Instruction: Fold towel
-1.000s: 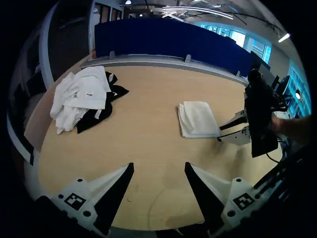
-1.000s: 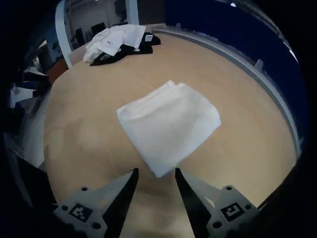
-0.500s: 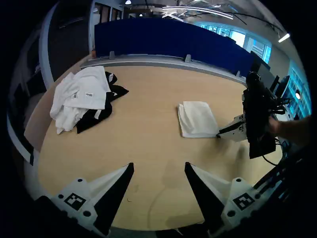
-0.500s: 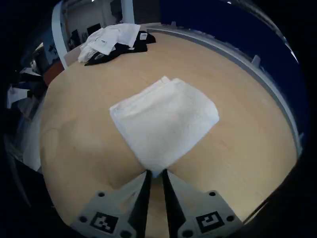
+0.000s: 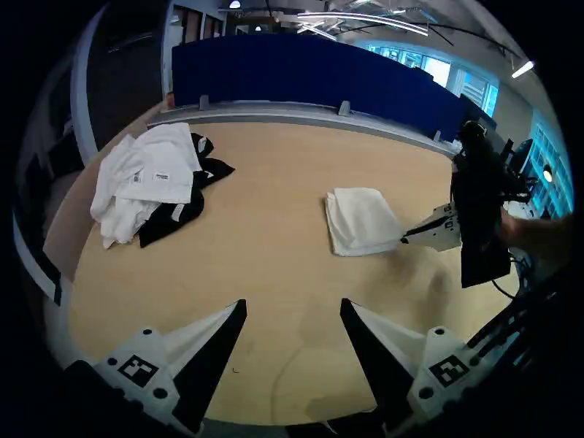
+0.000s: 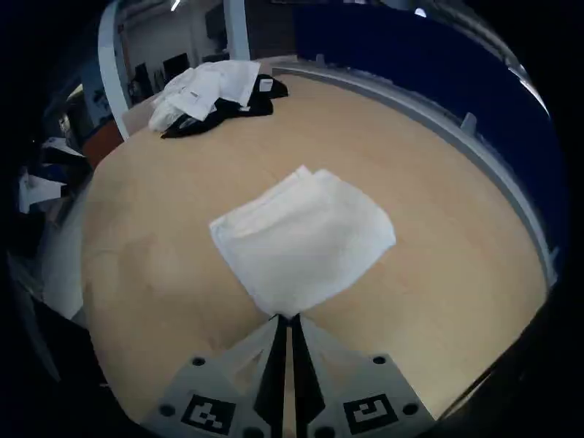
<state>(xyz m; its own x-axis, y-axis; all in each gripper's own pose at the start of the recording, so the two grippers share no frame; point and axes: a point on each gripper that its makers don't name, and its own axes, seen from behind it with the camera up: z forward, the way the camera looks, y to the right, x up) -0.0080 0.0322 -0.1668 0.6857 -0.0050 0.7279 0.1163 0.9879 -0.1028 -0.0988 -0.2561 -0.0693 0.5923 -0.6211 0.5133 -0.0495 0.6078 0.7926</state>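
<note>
A broad, pale wooden desk (image 5: 277, 241) with a curved edge carries everything; in the right gripper view its bare top (image 6: 452, 241) spreads out on both sides of the towel. Along its far edge stands a long dark blue partition (image 5: 314, 69), which in the right gripper view runs down the right side (image 6: 467, 73).

At the far left of the desk lies a loose pile of white and black clothes (image 5: 157, 175), well apart from the towel; the right gripper view has it at the top left (image 6: 212, 91).

The white towel (image 5: 359, 220) lies flat on the desk as a folded rectangle, right of the middle and well ahead of the left gripper. In the right gripper view the towel (image 6: 303, 244) lies directly in front of the fingers, one corner pointing back at them.

The left gripper (image 5: 292, 306) is released, its two fingers spread wide above bare desk near the front edge.

The right gripper (image 6: 286, 321) is clenched on the near corner of the towel, its fingers pressed almost together with that corner between their tips. From the left gripper view, the right gripper (image 5: 406, 239) meets the towel's right-hand near corner, low over the desk, and a hand (image 5: 522, 230) holds it from the right.
</note>
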